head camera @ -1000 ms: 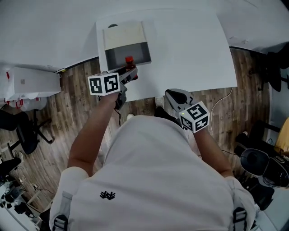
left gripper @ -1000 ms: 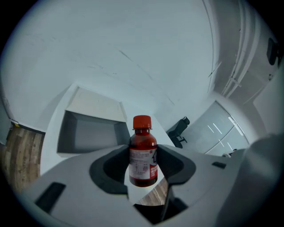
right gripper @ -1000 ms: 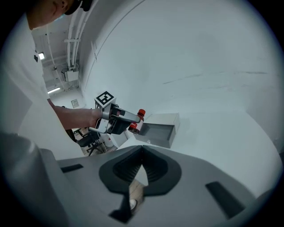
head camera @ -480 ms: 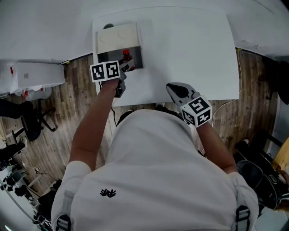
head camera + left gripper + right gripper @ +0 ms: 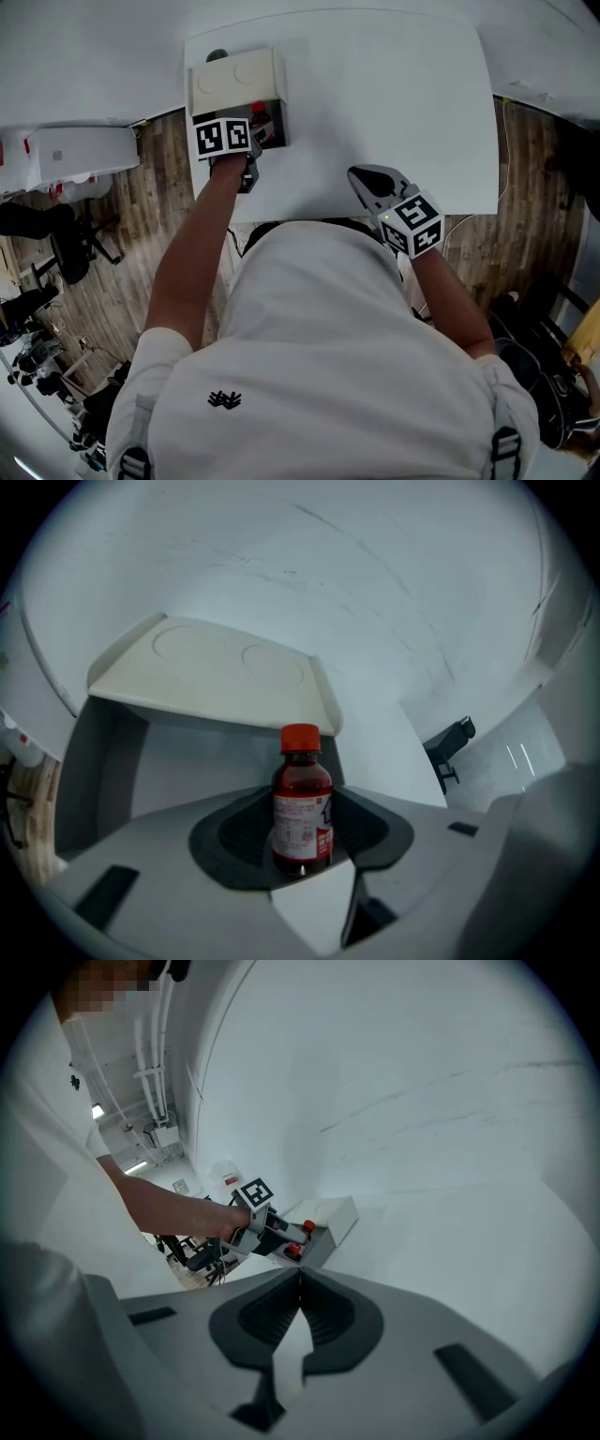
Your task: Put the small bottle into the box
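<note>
The small bottle (image 5: 302,803), brown with a red cap and a white label, stands upright between the jaws of my left gripper (image 5: 302,832), which is shut on it. Right behind it is the grey box (image 5: 178,761) with its cream lid (image 5: 220,667) tipped back. In the head view the left gripper (image 5: 261,131) holds the bottle over the box's dark opening (image 5: 274,122) at the table's far left. My right gripper (image 5: 373,186) hangs over the table's near edge with its jaw tips together and nothing between them (image 5: 300,1277). The right gripper view shows the bottle's red cap (image 5: 307,1227) at the box (image 5: 330,1218).
The white table (image 5: 394,94) carries only the box. Wooden floor lies to the left and right of it, with a white cabinet (image 5: 70,155) and a black chair (image 5: 56,253) at the left. Cables and dark gear lie at the lower right.
My left gripper has carried the bottle forward and down, from the box's front edge to over its opening. The right gripper has edged forward over the table's near edge.
</note>
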A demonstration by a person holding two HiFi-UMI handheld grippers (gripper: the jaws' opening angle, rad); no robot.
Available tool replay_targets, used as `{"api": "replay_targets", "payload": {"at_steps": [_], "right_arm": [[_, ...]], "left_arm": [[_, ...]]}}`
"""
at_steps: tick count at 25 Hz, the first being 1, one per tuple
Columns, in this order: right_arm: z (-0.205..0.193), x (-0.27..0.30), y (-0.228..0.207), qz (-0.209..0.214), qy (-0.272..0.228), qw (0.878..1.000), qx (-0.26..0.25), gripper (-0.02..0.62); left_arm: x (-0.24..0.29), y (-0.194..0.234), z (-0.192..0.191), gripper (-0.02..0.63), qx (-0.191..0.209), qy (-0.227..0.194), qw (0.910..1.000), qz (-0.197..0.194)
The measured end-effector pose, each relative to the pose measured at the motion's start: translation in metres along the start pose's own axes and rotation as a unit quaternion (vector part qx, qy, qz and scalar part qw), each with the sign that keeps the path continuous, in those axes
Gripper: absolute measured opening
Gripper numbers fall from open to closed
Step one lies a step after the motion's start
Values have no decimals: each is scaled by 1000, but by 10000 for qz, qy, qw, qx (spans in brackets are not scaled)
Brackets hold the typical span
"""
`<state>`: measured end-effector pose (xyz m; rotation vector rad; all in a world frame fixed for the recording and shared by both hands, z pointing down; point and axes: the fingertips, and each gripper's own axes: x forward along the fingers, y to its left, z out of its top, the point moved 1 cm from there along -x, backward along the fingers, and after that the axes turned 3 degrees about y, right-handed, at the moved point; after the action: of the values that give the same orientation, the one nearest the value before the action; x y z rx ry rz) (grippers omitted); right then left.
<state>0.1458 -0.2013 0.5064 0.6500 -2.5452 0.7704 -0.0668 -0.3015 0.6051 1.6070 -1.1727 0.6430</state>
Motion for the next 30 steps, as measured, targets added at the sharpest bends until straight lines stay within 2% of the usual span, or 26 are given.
{"api": "replay_targets", "payload": {"at_steps": [6, 17, 26, 30], "right_arm": [[0, -3, -6, -14, -15, 9999, 105, 6], [0, -7, -20, 19, -93, 9996, 249, 6], [4, -4, -24, 76, -91, 9996, 267, 6], [3, -1, -23, 102, -58, 9996, 271, 6]], "left_arm": [[7, 12, -7, 201, -92, 300, 9991, 283], [21, 15, -17, 202, 129, 950, 9917, 857], [23, 15, -21, 209, 124, 1212, 9875, 998], [23, 17, -21, 210, 49, 1246, 9877, 947]]}}
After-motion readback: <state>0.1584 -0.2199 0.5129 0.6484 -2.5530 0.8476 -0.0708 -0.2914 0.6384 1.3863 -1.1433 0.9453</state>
